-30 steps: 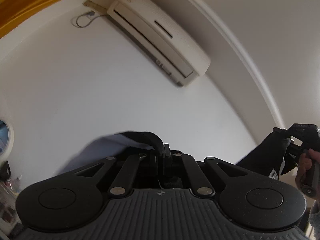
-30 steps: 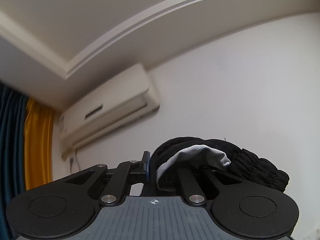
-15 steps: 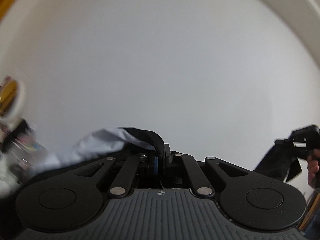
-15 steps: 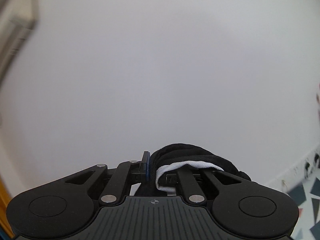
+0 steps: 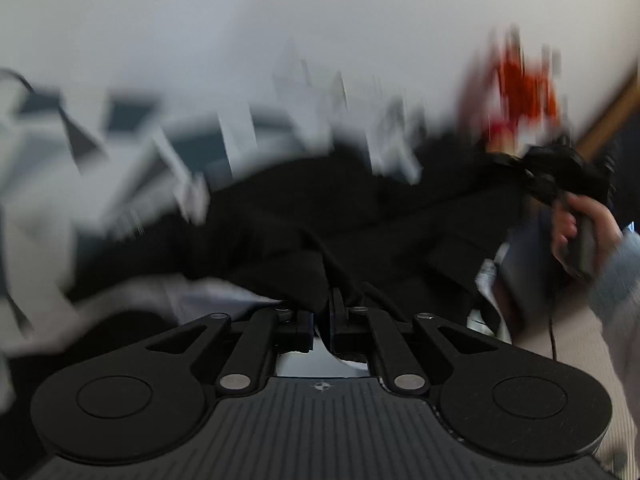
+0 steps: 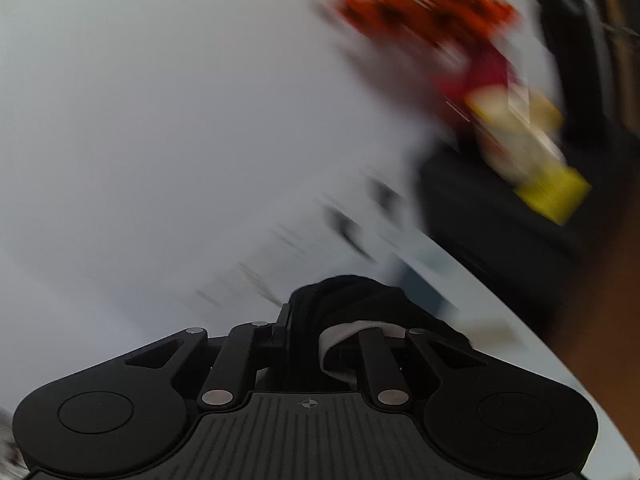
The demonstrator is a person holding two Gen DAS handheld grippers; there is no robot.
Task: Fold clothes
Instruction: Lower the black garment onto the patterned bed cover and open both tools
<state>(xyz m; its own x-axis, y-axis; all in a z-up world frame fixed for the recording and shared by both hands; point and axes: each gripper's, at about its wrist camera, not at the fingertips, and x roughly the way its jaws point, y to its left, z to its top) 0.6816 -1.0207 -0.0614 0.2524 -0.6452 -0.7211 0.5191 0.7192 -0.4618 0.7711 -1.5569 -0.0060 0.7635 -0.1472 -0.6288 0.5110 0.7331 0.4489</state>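
Observation:
A black garment (image 5: pixel 360 216) with a pale lining stretches blurred across the left wrist view. My left gripper (image 5: pixel 324 312) is shut on a fold of it at the fingertips. At the right edge a hand (image 5: pixel 580 232) in a light blue sleeve holds my right gripper (image 5: pixel 560 172), with the garment's other end bunched at it. In the right wrist view my right gripper (image 6: pixel 304 320) has the black garment (image 6: pixel 352 296) and its white lining (image 6: pixel 344 332) between its fingers. Its jaws are opening, and the cloth still sits clamped there.
A grey, white and dark patterned surface (image 5: pixel 120 140) lies under the garment, smeared by motion. Orange-red objects (image 6: pixel 420 0) and a yellow thing (image 6: pixel 556 192) stand at the far right by a dark shape. A plain white wall (image 6: pixel 160 120) fills the background.
Both views have swung down from the air conditioner and wall to the patterned surface. The garment now spreads out ahead of the left gripper. Both grippers still have cloth.

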